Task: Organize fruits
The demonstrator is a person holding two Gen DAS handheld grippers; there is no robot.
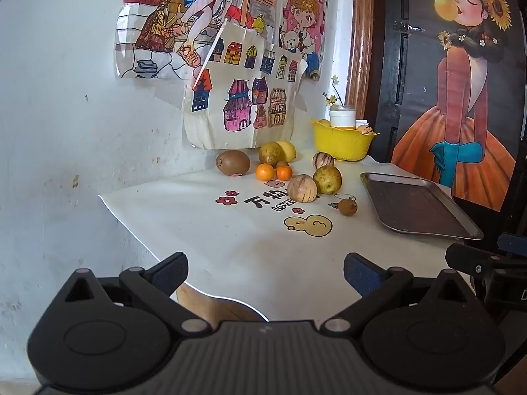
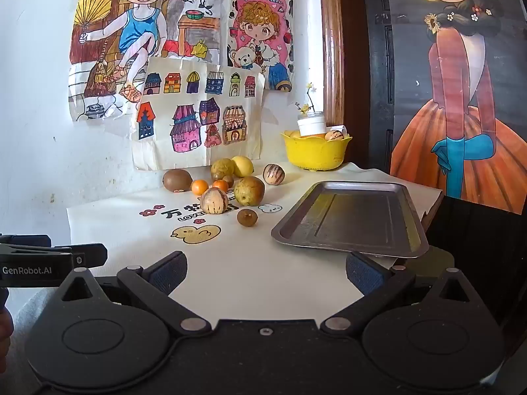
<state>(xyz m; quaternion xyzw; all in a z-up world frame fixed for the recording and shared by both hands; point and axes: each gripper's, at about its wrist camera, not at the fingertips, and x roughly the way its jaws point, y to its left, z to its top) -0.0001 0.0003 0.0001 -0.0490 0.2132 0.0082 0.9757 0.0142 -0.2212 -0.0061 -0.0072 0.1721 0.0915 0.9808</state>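
Several fruits lie loose at the back of the white cloth: a kiwi (image 1: 233, 162) (image 2: 177, 180), two small oranges (image 1: 265, 171) (image 2: 199, 187), a lemon (image 1: 287, 150) (image 2: 243, 166), striped melons (image 1: 302, 188) (image 2: 214, 200), a yellow-green pear (image 1: 327, 179) (image 2: 249, 190) and a small brown fruit (image 1: 347, 206) (image 2: 247, 217). A metal tray (image 1: 415, 204) (image 2: 352, 219) lies at the right. My left gripper (image 1: 266, 275) and right gripper (image 2: 266, 275) are both open and empty, at the table's near edge, well short of the fruits.
A yellow bowl (image 1: 341, 143) (image 2: 314, 153) with fruit and a white jar stands at the back right corner. Drawings hang on the white wall behind. The table's left edge drops off near the wall. The left gripper's body (image 2: 36, 265) shows at the right wrist view's left.
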